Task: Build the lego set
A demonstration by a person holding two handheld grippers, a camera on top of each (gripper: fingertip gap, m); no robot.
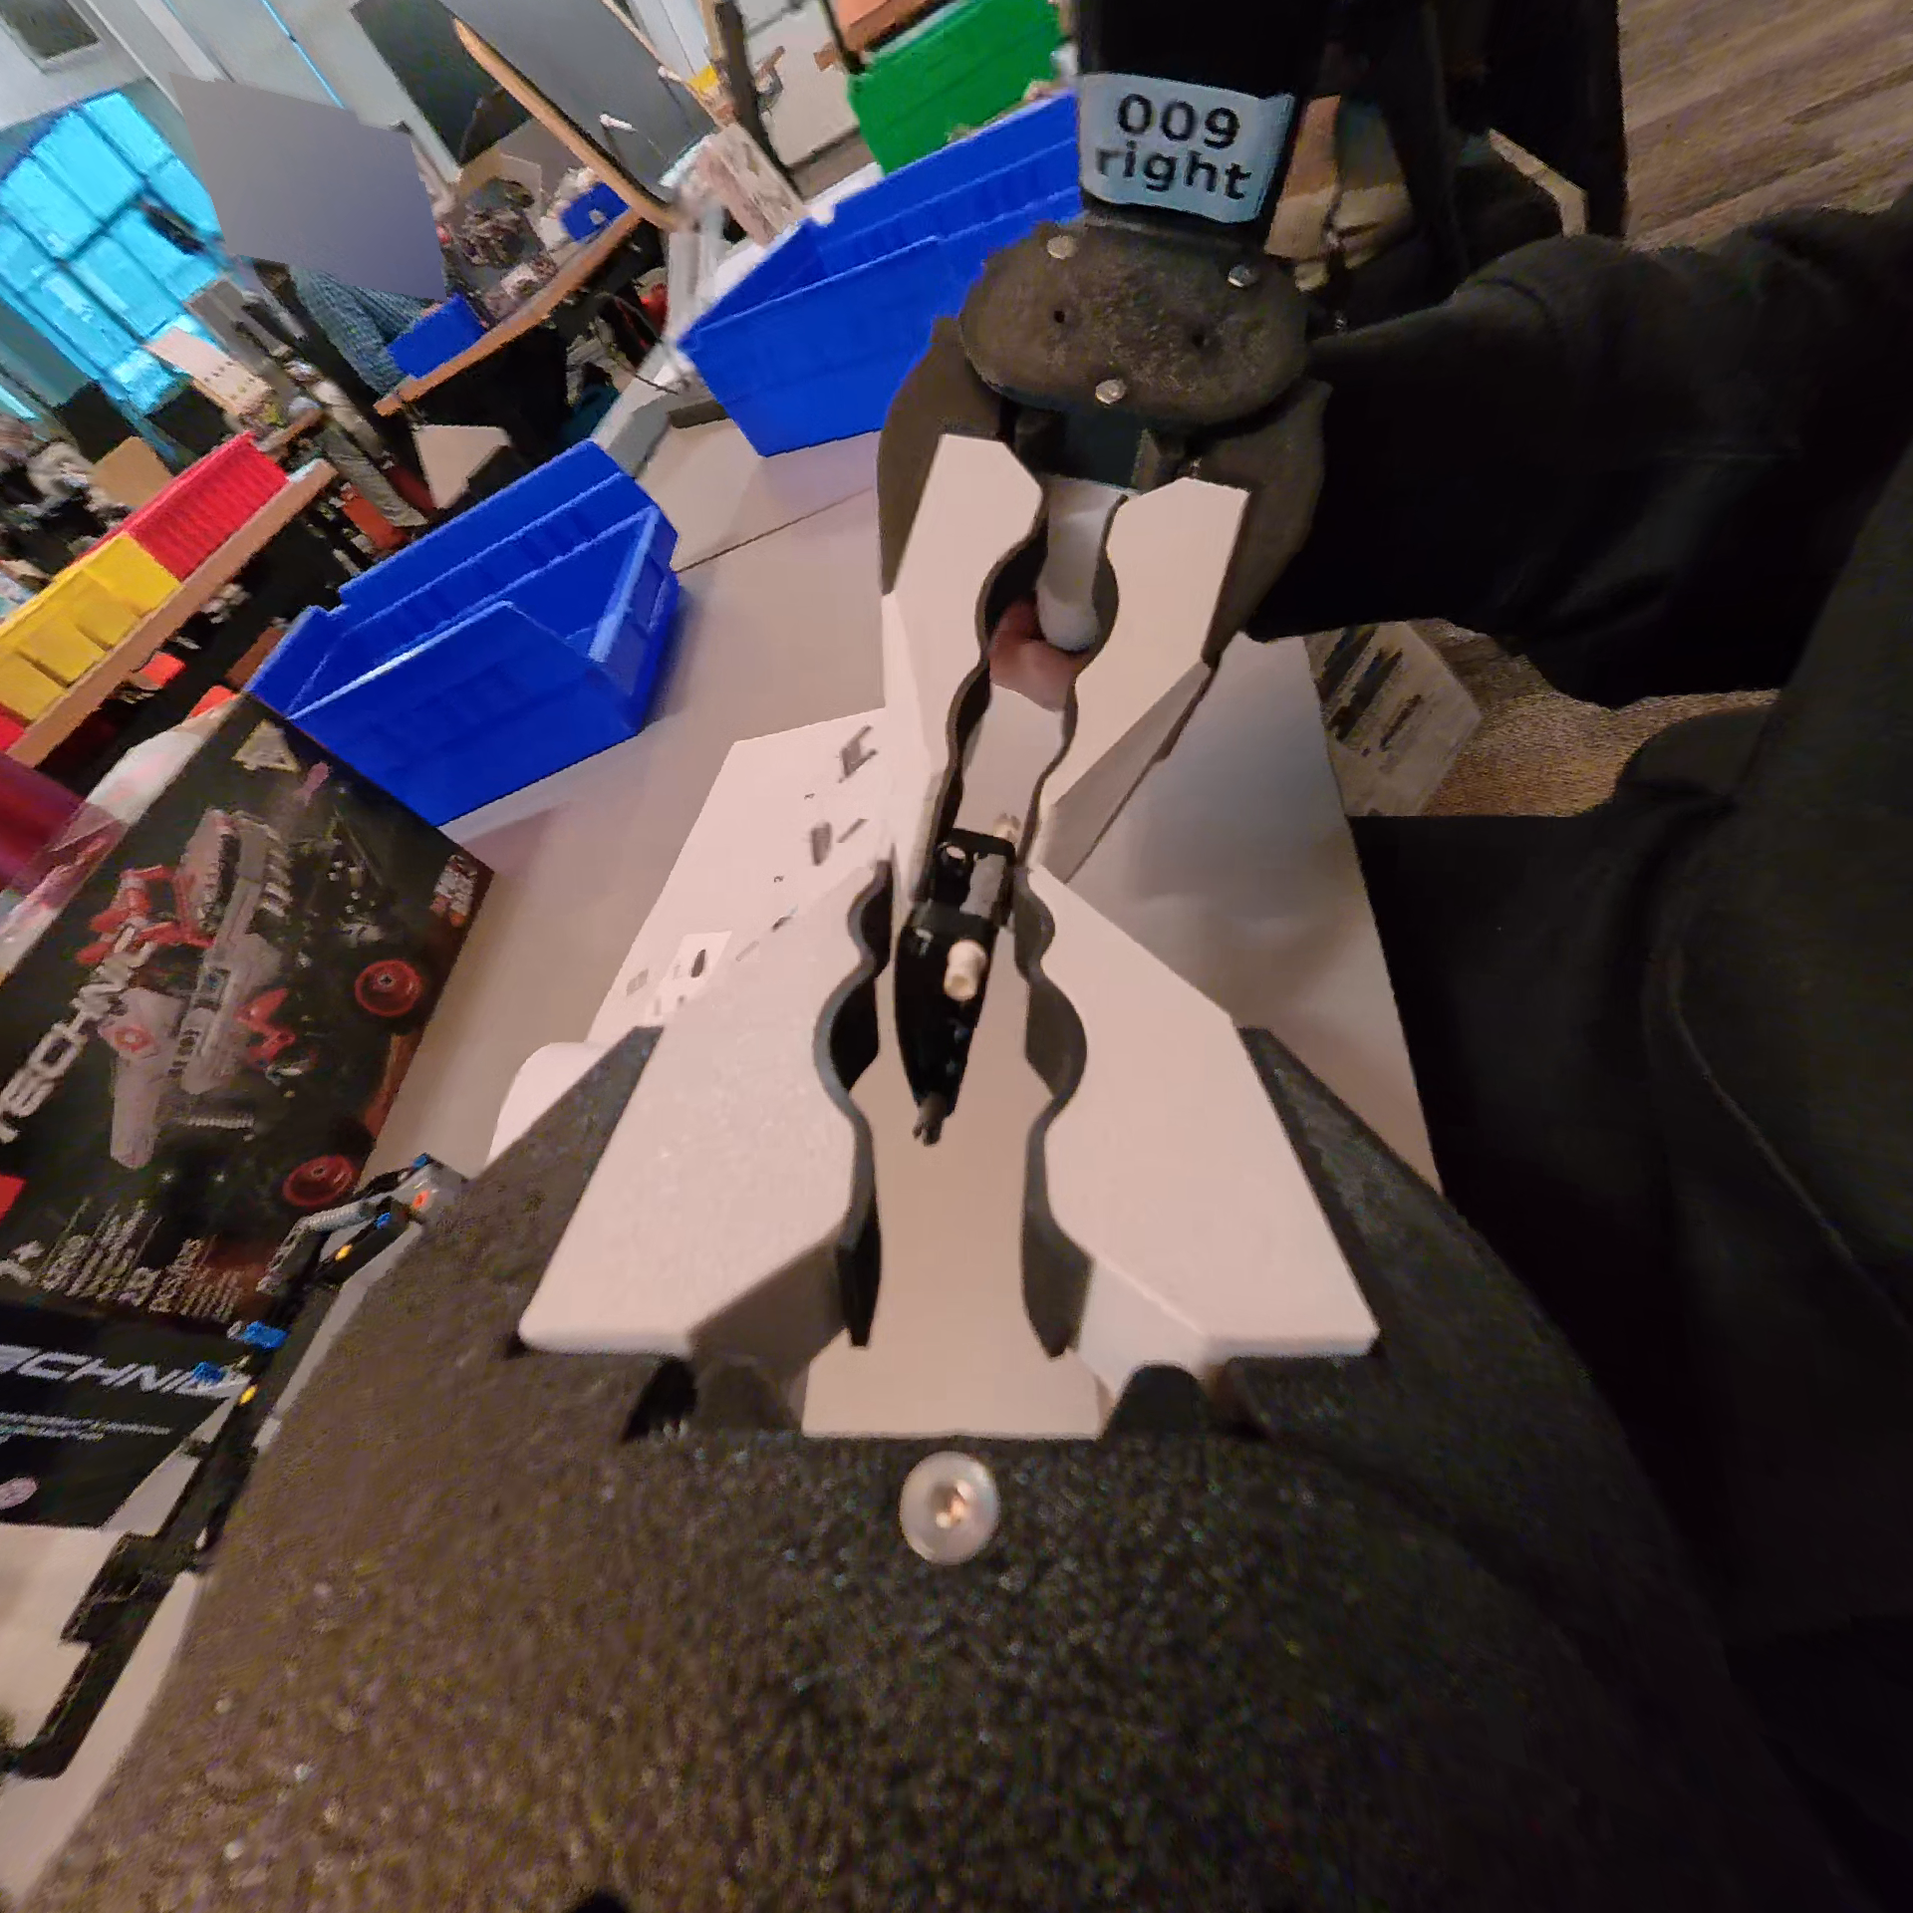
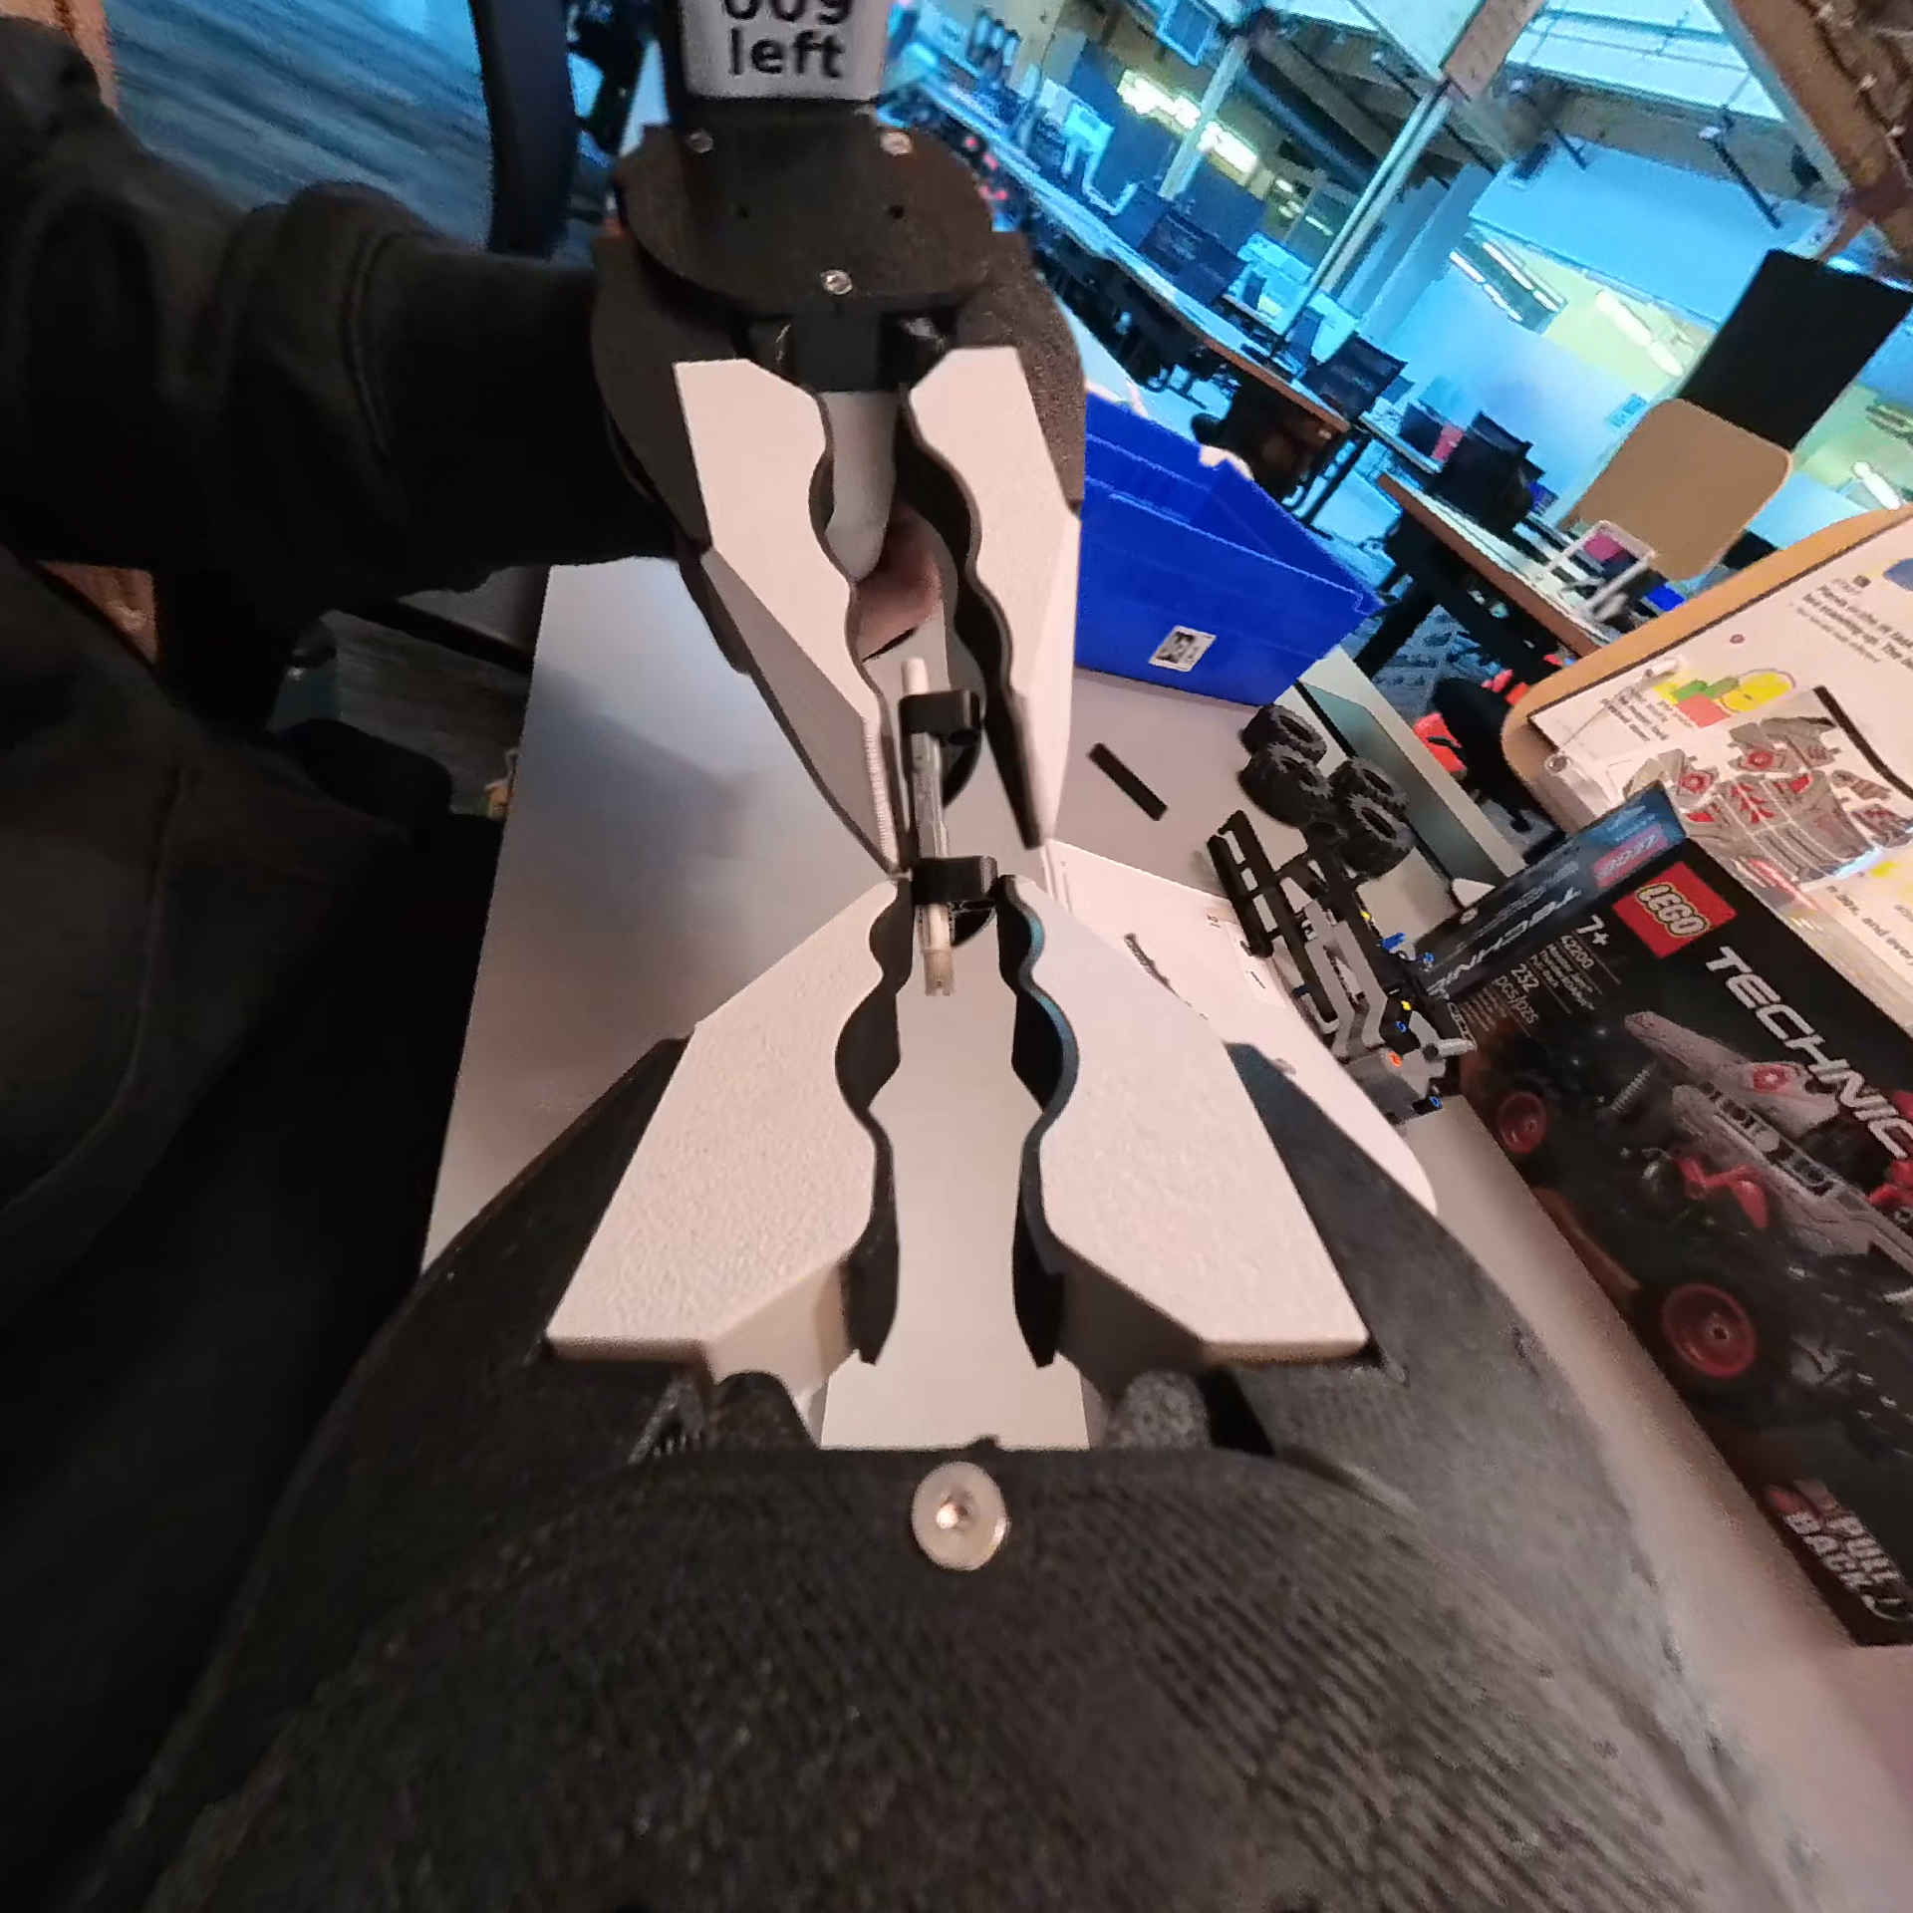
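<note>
Both grippers, left (image 1: 947, 911) and right (image 2: 947, 895), pinch one small black piece (image 1: 952, 932) tip-to-tip between nearly closed fingers; any twist and it pops out.

Legible printing on pale claw-handle labels (image 1: 1180, 145), dark set box (image 2: 1708, 1087), instruction sheet (image 2: 1760, 745).

The white table (image 2: 663, 663) carries blue bins (image 1: 487, 663), a set box (image 2: 1698, 1128), loose tyres (image 2: 1330, 782) and a half-built chassis (image 2: 1335, 963).

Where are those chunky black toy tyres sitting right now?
In the right wrist view, the black tyres sit on the white table, right of the two grippers, just behind the half-built grey and black frame and near the blue bin.
</note>
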